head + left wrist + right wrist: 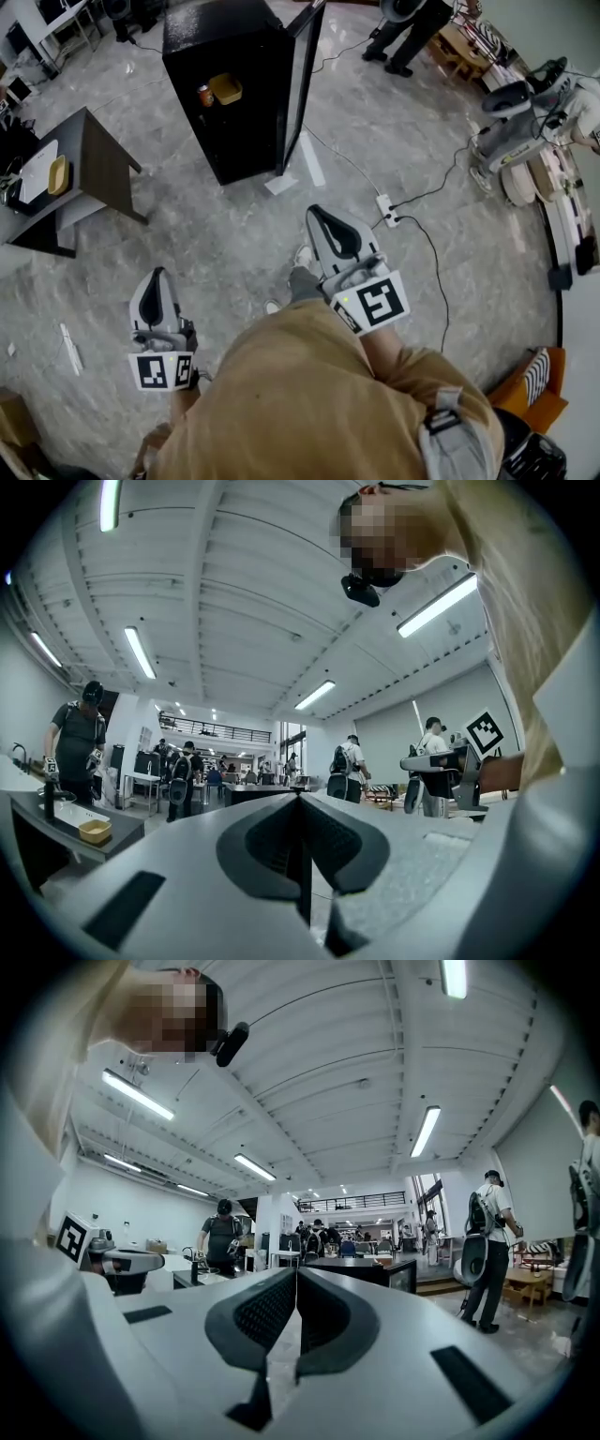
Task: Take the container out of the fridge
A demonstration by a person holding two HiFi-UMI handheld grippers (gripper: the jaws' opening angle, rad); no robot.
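**Across the floor from the fridge: approach step, nothing gripped yet**

At 11 o'clock in the head view stands the black fridge [187, 42], well apart from us, with its door [302, 84] swung open on the right side. The yellow container [226, 89] sits on a shelf inside. An orange can [205, 95] is just beside it at its 9 o'clock.

Both grippers are held low in front of our body and point roughly toward the fridge. The left gripper [157, 278] has its fingers closed together with nothing between them, as its own view confirms. The right gripper [317, 216] is the same, fingers shut and empty.

A dark bench [98, 155] sits at 9 o'clock carrying a yellow tray [58, 175]. A power strip [388, 211] with its cable lies on the floor at 1 o'clock.

We judge the step as the approach, since the container is untouched and out of reach. The next move calls for:
- walking up to the open front, keeping clear of the power strip and cable;
- bringing one gripper to shelf level and opening its fingers;
- going in past the door edge without knocking the can;
- closing on the container's rim or wall, which looks light and shallow, and drawing it straight out.
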